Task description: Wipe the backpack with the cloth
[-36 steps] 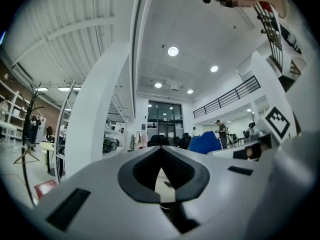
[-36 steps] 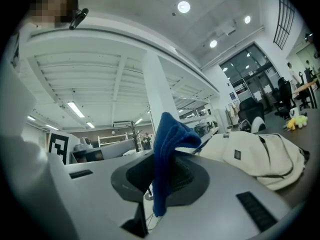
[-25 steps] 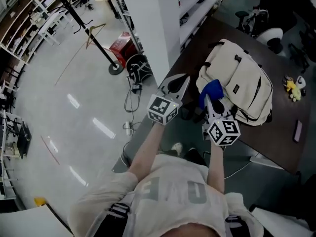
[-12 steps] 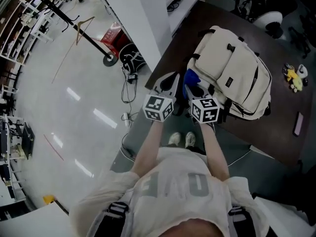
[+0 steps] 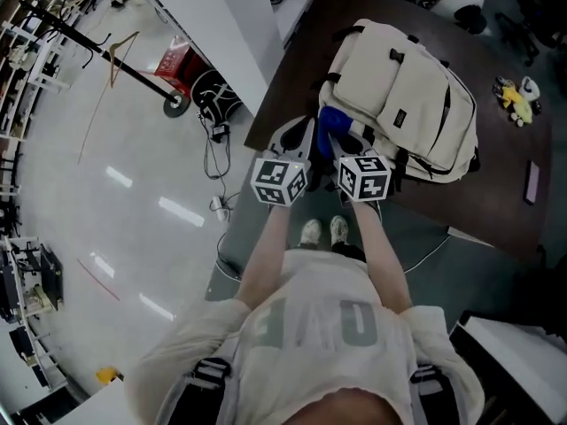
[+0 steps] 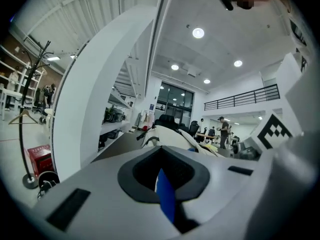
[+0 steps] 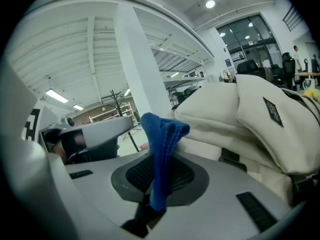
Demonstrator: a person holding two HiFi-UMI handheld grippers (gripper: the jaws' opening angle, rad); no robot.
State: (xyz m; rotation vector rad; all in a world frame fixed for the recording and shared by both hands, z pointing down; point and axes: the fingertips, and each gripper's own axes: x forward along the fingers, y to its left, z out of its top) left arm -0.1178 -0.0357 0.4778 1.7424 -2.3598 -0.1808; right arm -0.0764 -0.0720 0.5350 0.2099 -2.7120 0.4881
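A cream backpack (image 5: 399, 96) lies flat on the dark brown table (image 5: 496, 215). My right gripper (image 5: 343, 145) is shut on a folded blue cloth (image 5: 332, 120), which stands up out of the jaws beside the backpack's near left corner. In the right gripper view the cloth (image 7: 162, 139) rises from the right gripper (image 7: 158, 179), with the backpack (image 7: 250, 119) close behind it. My left gripper (image 5: 301, 133) is shut just left of the right one, over the table's edge. In the left gripper view (image 6: 162, 171) a thin blue strip shows in the slit; the backpack (image 6: 170, 136) lies ahead.
A white pillar (image 5: 230, 25) stands left of the table. On the floor are a coat stand (image 5: 133, 56), a red box (image 5: 171, 60) and a black bag (image 5: 215, 96). A yellow toy (image 5: 512, 96) and a phone (image 5: 531, 182) lie at the table's right.
Both grippers have sunk and drawn close together, side by side at the table's near edge. The blue cloth stays in the right gripper, now by the backpack's corner.
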